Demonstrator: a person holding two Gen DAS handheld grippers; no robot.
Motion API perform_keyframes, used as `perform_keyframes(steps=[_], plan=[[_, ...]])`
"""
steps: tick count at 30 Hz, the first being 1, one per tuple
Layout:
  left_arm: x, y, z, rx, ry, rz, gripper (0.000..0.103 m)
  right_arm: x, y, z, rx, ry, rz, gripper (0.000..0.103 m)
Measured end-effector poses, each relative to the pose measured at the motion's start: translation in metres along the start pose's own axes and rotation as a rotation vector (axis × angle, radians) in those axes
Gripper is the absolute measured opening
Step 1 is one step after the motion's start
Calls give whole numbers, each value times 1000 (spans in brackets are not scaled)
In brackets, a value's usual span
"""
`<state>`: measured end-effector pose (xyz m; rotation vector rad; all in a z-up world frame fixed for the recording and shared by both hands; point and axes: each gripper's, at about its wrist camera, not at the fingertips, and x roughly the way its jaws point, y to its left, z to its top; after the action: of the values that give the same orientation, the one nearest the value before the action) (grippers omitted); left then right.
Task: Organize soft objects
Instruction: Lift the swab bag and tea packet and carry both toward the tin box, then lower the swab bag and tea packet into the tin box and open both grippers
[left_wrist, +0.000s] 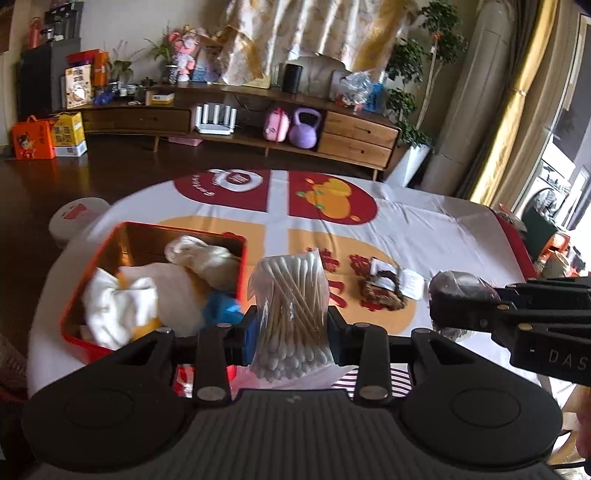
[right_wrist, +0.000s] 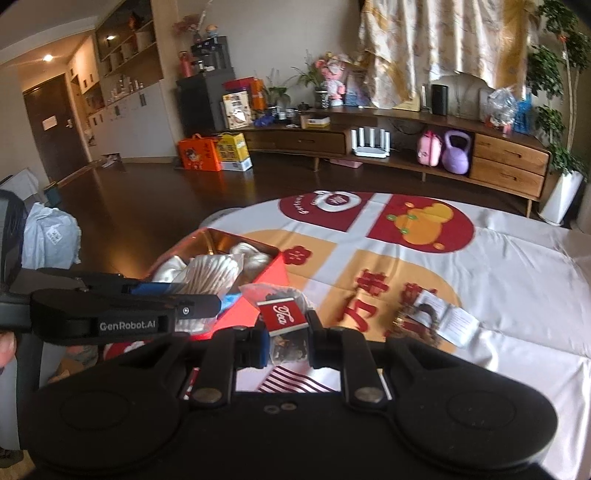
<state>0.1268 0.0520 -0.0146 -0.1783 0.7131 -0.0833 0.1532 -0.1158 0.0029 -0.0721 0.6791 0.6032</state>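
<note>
Left gripper (left_wrist: 290, 325): clamped across the middle of a clear bag of cotton swabs (left_wrist: 290, 295), held upright at lower centre of the left wrist view, just right of the tin.

Right gripper (right_wrist: 288, 339): closed on a clear tea bag pouch (right_wrist: 286, 325) with a red "Tea" label, at lower centre of the right wrist view; in the left view the same pouch is seen as a dark bundle at right centre.

Red tin (left_wrist: 92, 343): open, at lower left of the left view, on the printed tablecloth (left_wrist: 424, 221); white cloths (left_wrist: 118, 306) and a blue item are already heaped inside.

Handling, swabs: judged very light; the film looks slippery and the sticks can shift or bend, so a mid-bag pinch is favoured.

Handling, tea pouch: judged light and crushable; the stiff label end looks the surest hold.

Still on the cloth: a brown item with a paper tag (left_wrist: 384, 288), at centre right, apart from both grippers.
</note>
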Motion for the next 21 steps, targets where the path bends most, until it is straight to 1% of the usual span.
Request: perform_keyframes(steps=[11, 21], plan=[[-13, 53, 11, -60, -25, 67, 37, 35, 42, 19, -32, 12, 67, 18], [-6, 101, 22, -90, -27, 137, 37, 67, 68, 36, -71, 29, 84, 18]])
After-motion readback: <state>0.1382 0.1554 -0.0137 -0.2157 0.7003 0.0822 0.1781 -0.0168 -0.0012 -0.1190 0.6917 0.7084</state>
